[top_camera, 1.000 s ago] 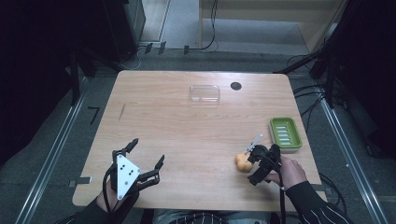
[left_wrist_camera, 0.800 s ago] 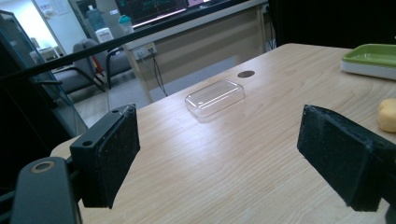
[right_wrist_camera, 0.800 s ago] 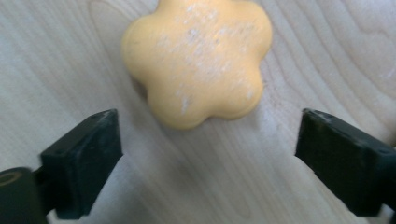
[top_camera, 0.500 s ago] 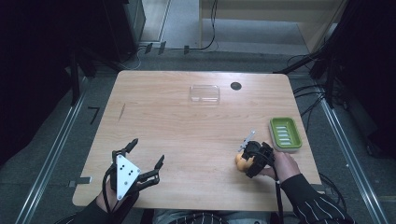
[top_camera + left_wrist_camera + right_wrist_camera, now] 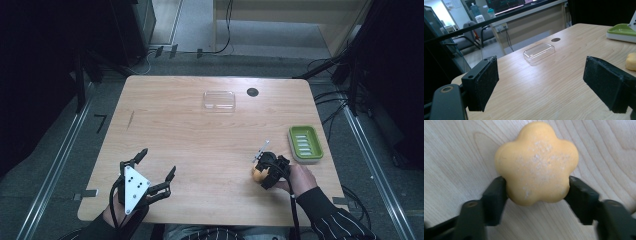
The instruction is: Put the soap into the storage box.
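Now the grasp is made, the carrying is left.
Right gripper (image 5: 536,192) has just been closing and clamps the yellow flower-shaped soap (image 5: 536,162) on the wooden table (image 5: 200,145), near the green ridged soap dish (image 5: 305,144); left gripper (image 5: 150,175) hangs released.

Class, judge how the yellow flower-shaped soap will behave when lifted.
The flower-shaped soap looks stiff: the right gripper pinches it undented. Rounded lobes may let it slip. Lying flat on the table, it seems unlikely to roll.

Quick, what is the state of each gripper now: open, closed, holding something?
Left gripper: open, holding nothing.
Right gripper: jaws have just been closing and now press both sides of the yellow flower-shaped soap on the table.
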`<state>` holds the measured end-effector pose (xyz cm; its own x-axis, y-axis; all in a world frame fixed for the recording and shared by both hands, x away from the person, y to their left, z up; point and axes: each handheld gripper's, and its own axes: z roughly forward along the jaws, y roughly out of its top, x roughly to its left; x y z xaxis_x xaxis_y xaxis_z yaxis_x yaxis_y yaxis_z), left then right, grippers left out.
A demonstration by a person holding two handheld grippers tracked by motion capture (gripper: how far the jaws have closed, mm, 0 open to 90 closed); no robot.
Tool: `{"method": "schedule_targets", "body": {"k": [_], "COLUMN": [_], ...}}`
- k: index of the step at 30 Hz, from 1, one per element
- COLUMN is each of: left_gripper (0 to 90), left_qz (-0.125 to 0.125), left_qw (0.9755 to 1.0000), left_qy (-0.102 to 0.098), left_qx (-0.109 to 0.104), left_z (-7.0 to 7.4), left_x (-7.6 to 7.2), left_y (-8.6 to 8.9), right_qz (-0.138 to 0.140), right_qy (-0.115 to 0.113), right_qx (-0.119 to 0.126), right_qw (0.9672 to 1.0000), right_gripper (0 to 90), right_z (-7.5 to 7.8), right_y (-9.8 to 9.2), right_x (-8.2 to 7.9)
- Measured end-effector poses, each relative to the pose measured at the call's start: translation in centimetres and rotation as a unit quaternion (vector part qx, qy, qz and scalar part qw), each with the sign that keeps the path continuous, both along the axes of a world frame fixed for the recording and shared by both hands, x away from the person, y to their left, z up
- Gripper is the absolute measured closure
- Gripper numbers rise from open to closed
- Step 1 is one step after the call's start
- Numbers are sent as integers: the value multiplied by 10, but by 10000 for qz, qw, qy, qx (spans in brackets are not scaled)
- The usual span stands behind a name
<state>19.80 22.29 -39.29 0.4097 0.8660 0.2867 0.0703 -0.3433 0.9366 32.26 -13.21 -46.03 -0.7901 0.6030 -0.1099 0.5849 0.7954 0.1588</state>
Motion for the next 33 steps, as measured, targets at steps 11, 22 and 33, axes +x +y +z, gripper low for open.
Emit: {"method": "schedule_targets", "body": {"k": [11, 22, 33], "left_gripper": [135, 135, 135], "left_qz": [-4, -2, 0], "left_qw": [10000, 10000, 10000], "left_qy": [-1, -13, -21], "left_qx": [-11, -2, -21], "left_z": [0, 0, 0], "left_x": [0, -1, 0], "left_y": [0, 0, 1], "right_qz": [182, 51, -36], "right_qy": [93, 79, -132], "right_qx": [-126, 9, 5], "right_qw": [9997, 10000, 9999], "right_gripper": [346, 402, 402], "right_z": [-4, -3, 3], "right_y": [7, 3, 0], "right_x": [6, 5, 1]}}
